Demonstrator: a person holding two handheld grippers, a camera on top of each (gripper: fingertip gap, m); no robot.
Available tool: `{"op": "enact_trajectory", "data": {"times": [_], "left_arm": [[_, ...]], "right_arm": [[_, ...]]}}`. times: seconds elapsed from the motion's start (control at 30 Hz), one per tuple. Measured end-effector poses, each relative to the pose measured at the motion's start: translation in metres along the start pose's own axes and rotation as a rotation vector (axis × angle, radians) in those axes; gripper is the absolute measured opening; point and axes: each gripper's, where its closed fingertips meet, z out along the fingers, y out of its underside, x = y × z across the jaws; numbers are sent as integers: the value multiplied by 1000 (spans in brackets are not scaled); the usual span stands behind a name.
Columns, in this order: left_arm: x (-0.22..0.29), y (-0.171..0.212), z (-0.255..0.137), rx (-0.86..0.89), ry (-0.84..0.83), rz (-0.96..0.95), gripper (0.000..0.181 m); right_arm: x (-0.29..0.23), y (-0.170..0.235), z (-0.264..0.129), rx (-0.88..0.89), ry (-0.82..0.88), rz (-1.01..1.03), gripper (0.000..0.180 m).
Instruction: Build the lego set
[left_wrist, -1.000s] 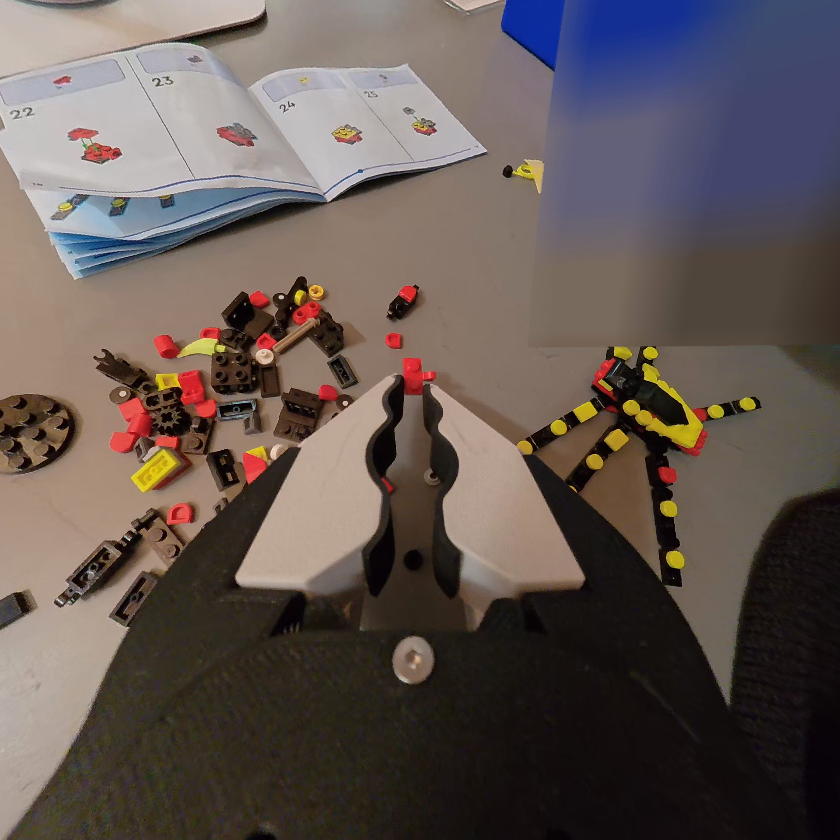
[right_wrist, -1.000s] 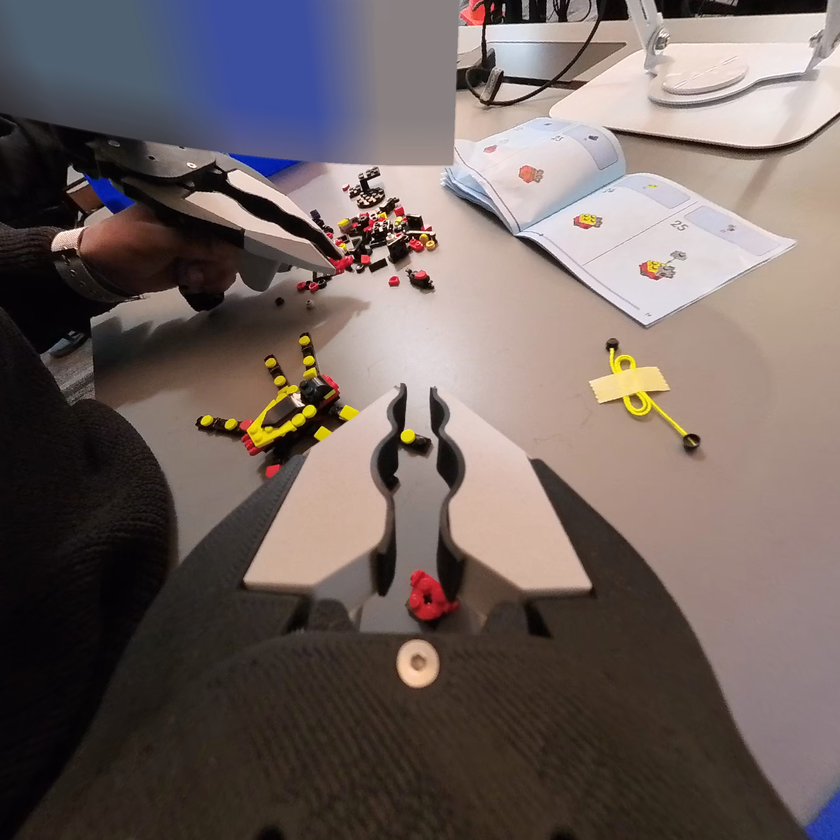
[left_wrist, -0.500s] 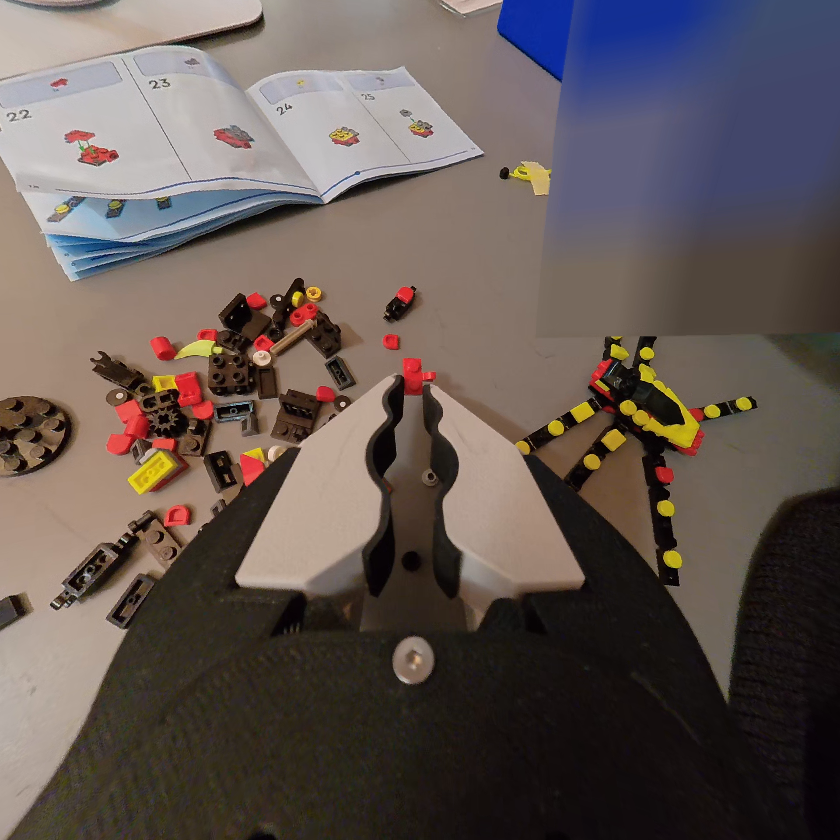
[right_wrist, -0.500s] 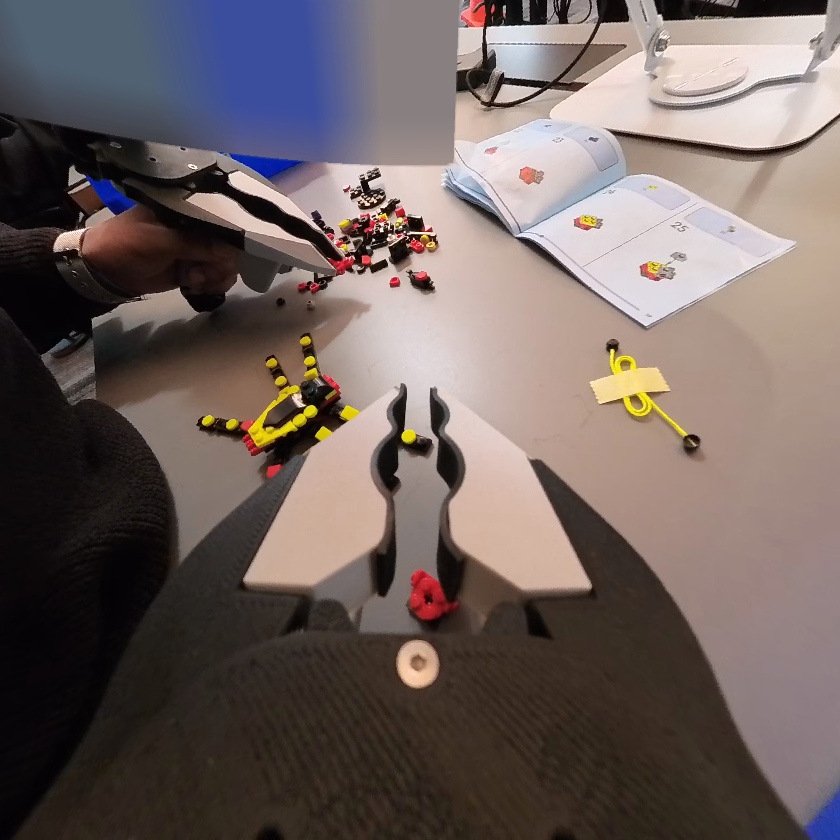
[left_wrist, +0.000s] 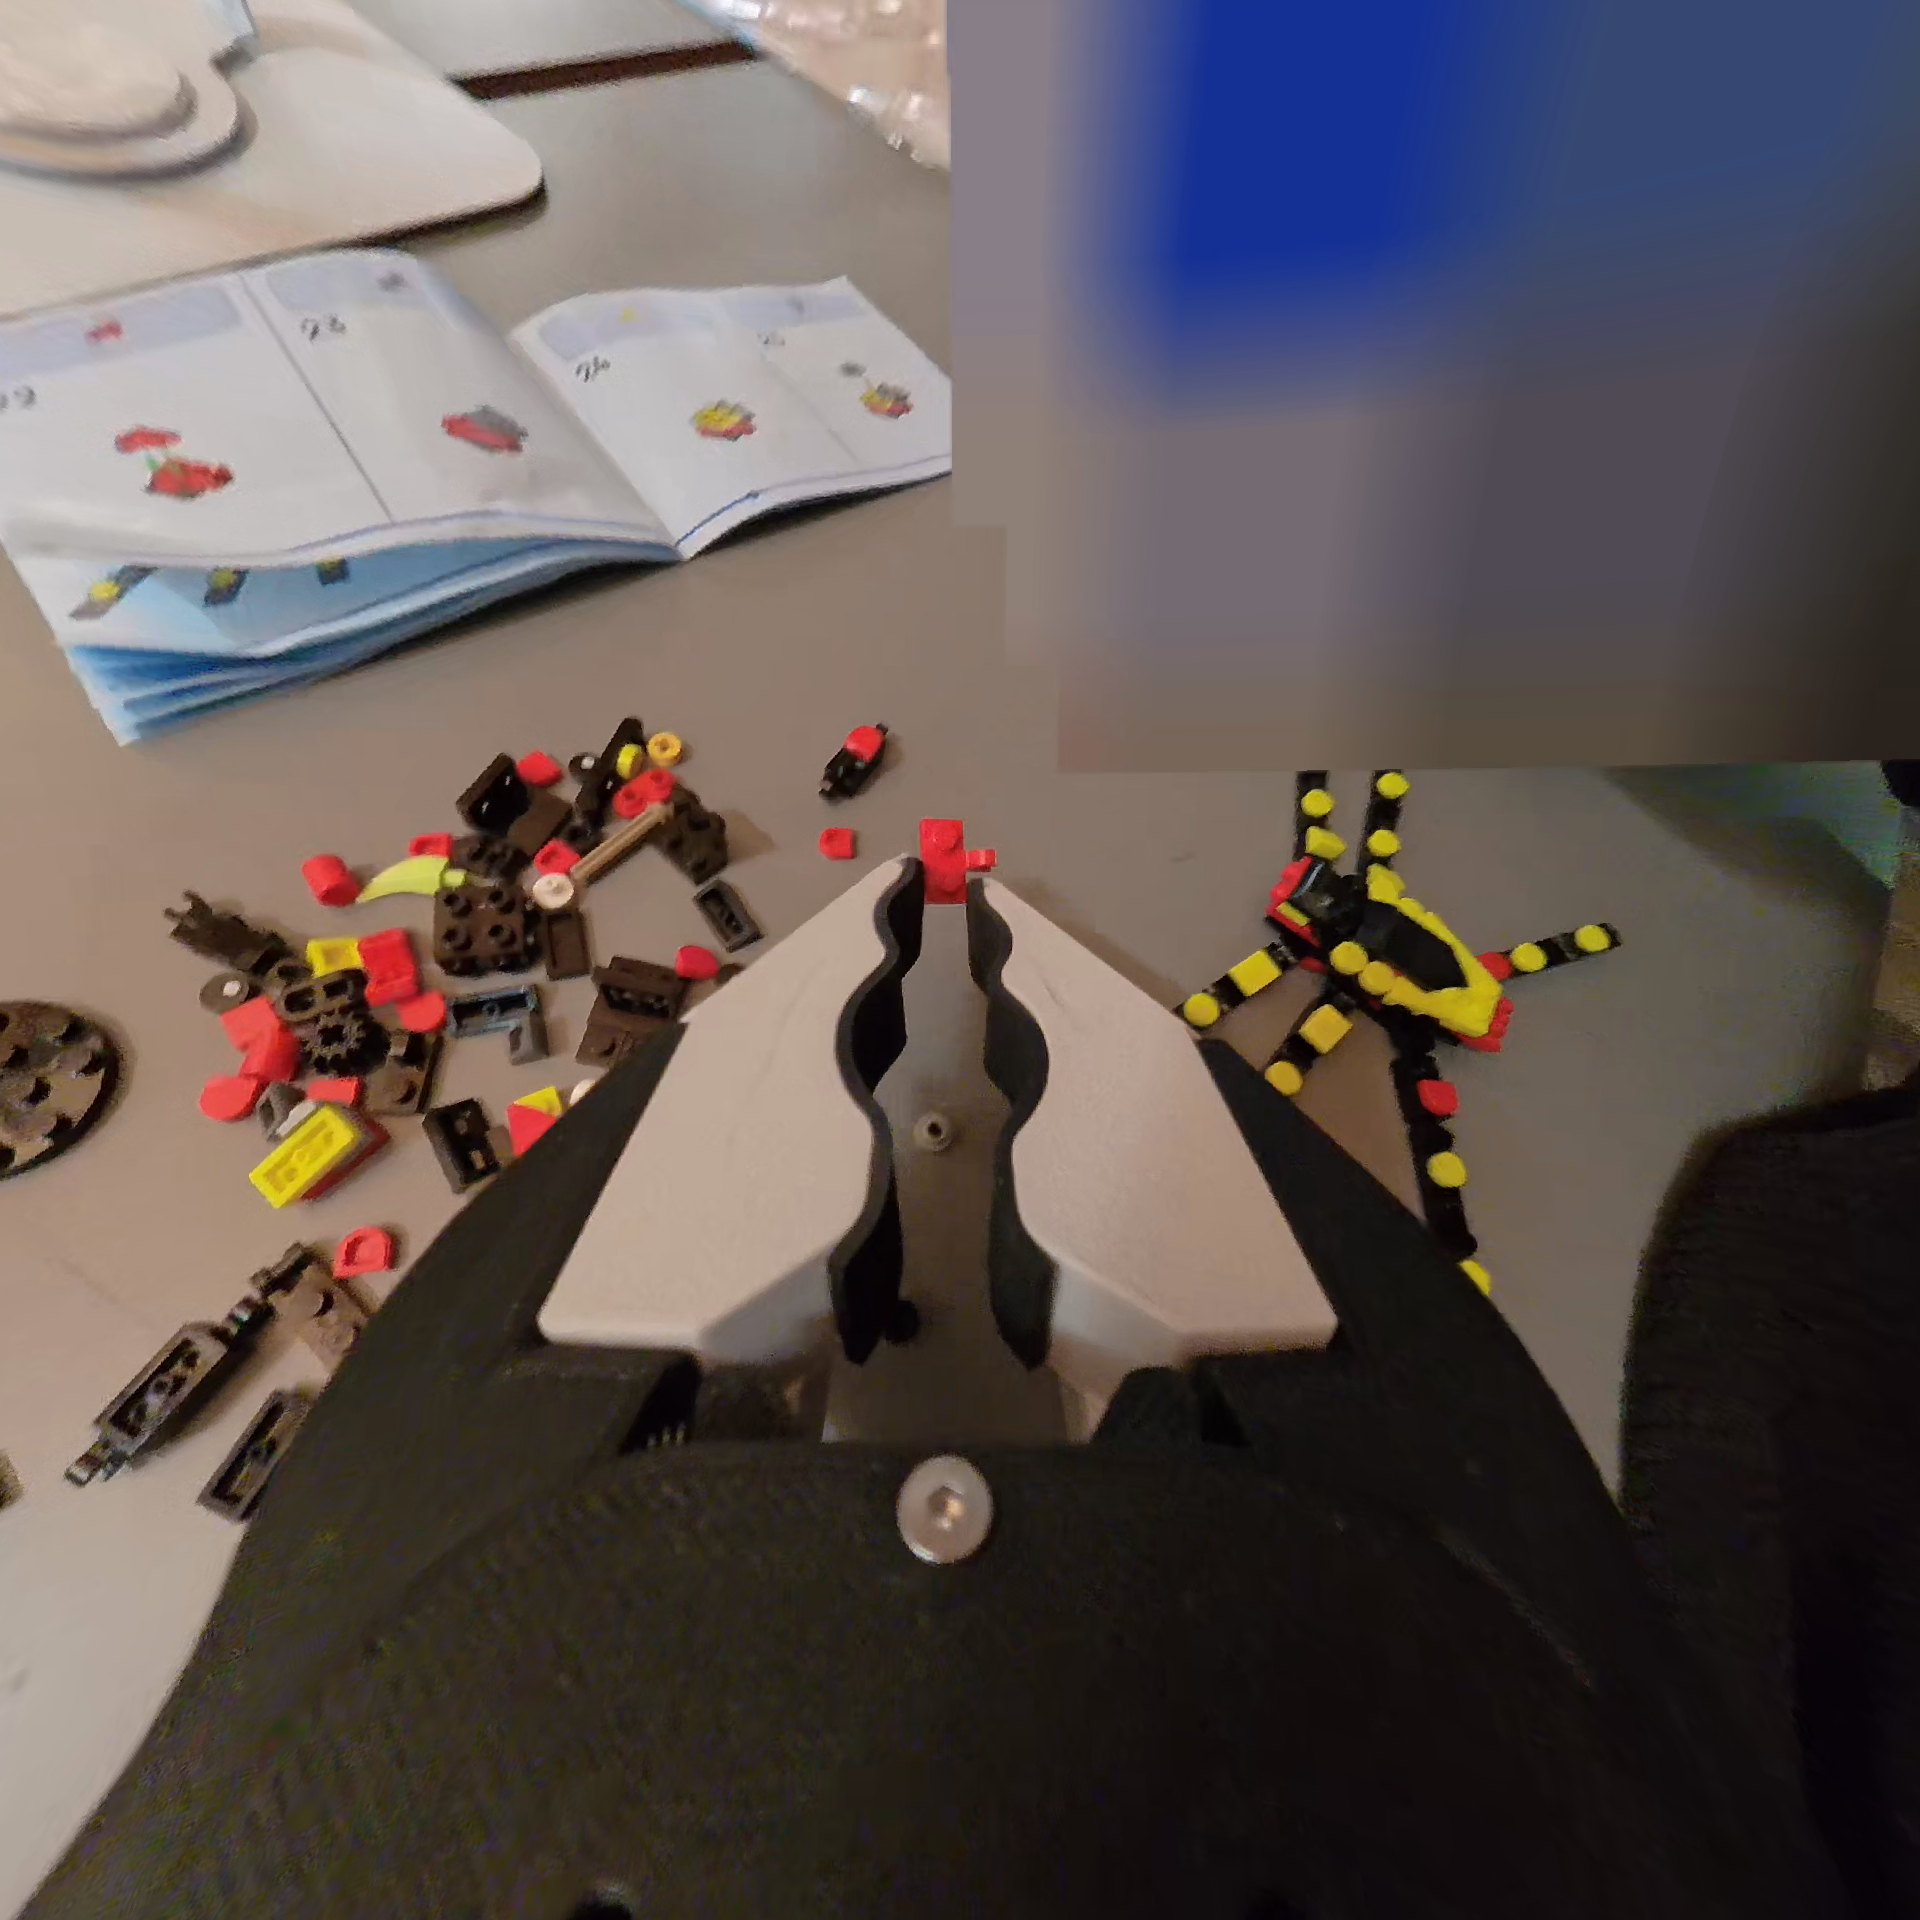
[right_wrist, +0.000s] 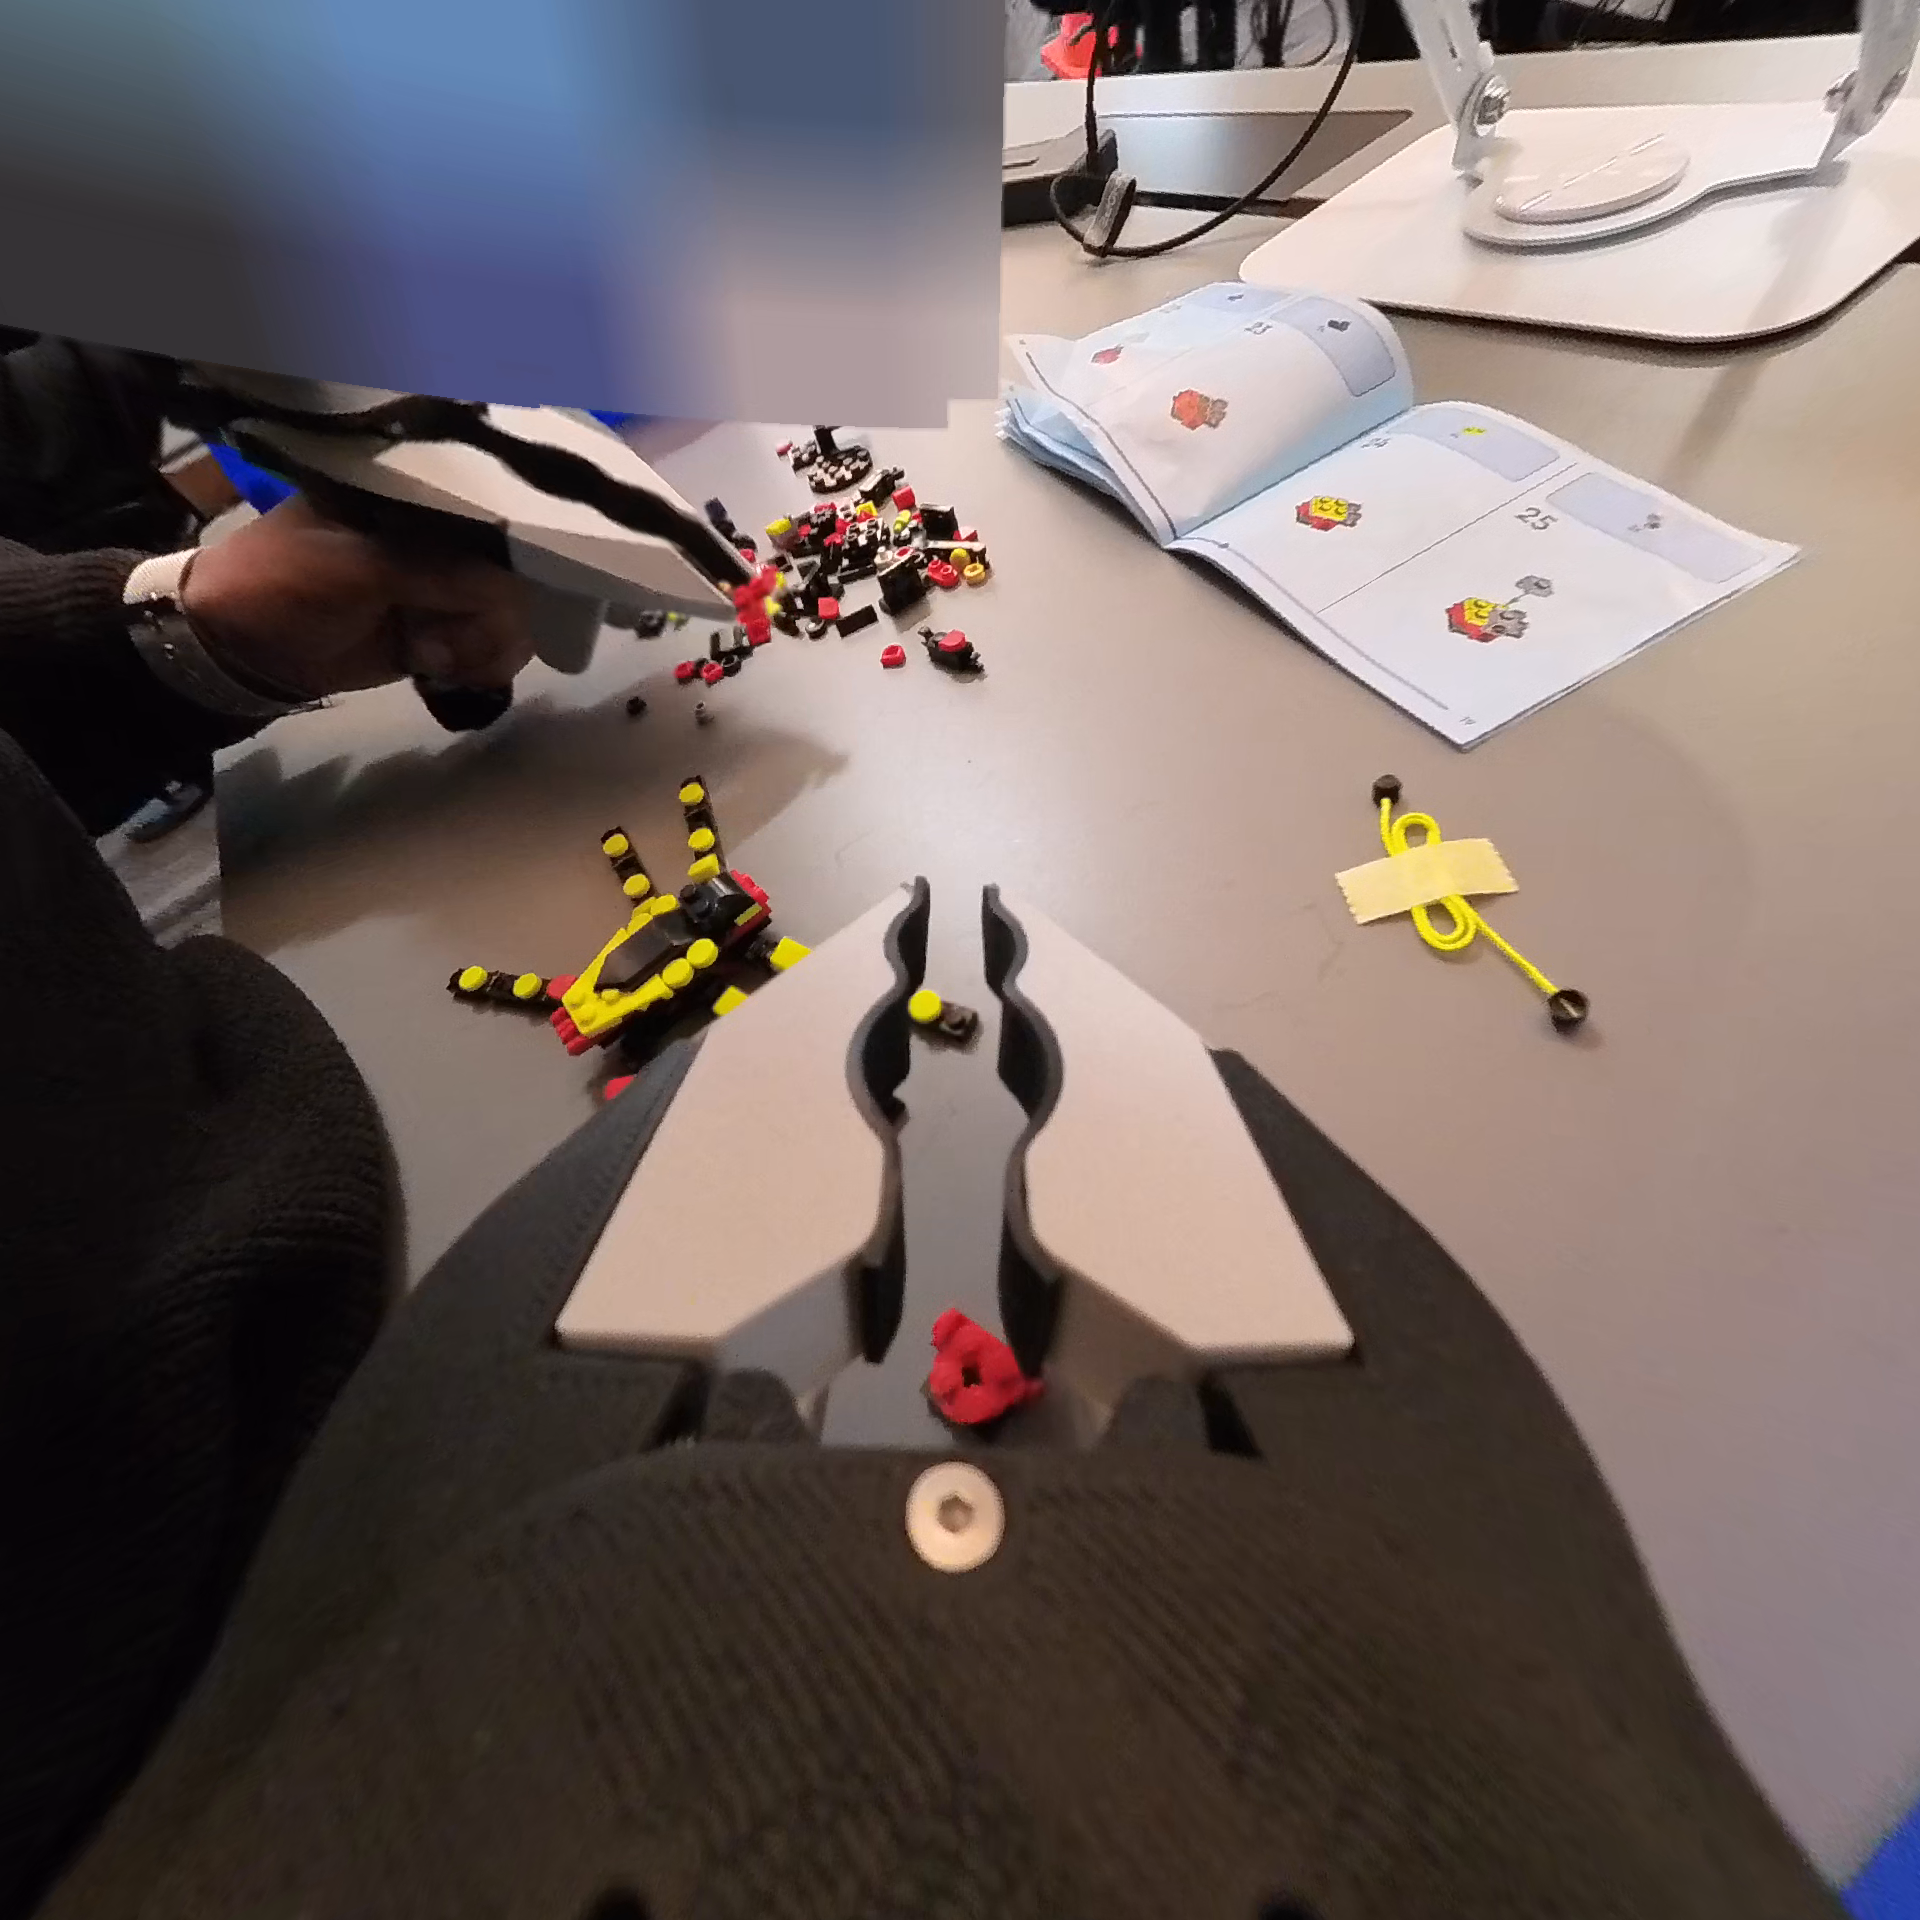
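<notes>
My left gripper (left_wrist: 943, 883) is shut on a small red piece (left_wrist: 948, 854) at its tips, held above the grey table beside the pile of loose black, red and yellow pieces (left_wrist: 468, 966). It also shows in the right wrist view (right_wrist: 743, 597), over the pile (right_wrist: 873, 551). The part-built yellow, black and red spider model (left_wrist: 1392, 966) lies to its right. My right gripper (right_wrist: 954, 894) hovers just right of the model (right_wrist: 644, 977). Its jaws stand nearly together, and a small red piece (right_wrist: 971, 1377) is wedged deep between them at the base.
An open instruction booklet (left_wrist: 416, 447) (right_wrist: 1403, 520) lies beyond the pile. A yellow cord with tape (right_wrist: 1434, 894) lies to the right. A white monitor stand base (right_wrist: 1610, 229) is at the back. A round black plate (left_wrist: 42, 1081) sits far left. A dark sleeve (left_wrist: 1787, 1299) is close by. There is about 15 cm between the tips of the two grippers.
My left gripper has tilted upward with the red piece still in it, so more of the far table shows. My right gripper has not moved.
</notes>
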Motion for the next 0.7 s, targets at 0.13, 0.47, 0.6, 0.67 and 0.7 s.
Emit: {"op": "enact_trajectory", "data": {"times": [0.13,0.47,0.6,0.67,0.7], "left_arm": [[12,-2,1,9,41,47,6],[75,-8,19,-18,196,119,6],[113,-11,35,-53,280,167,6],[131,-12,43,-77,313,169,6],[140,-11,46,-89,335,170,6]], "right_arm": [[3,-10,-6,59,1,36,8],[10,-40,-56,164,142,-11,11],[9,-38,-81,153,199,-44,12],[5,-26,-87,109,199,-57,12],[3,-19,-88,80,195,-63,12]]}}
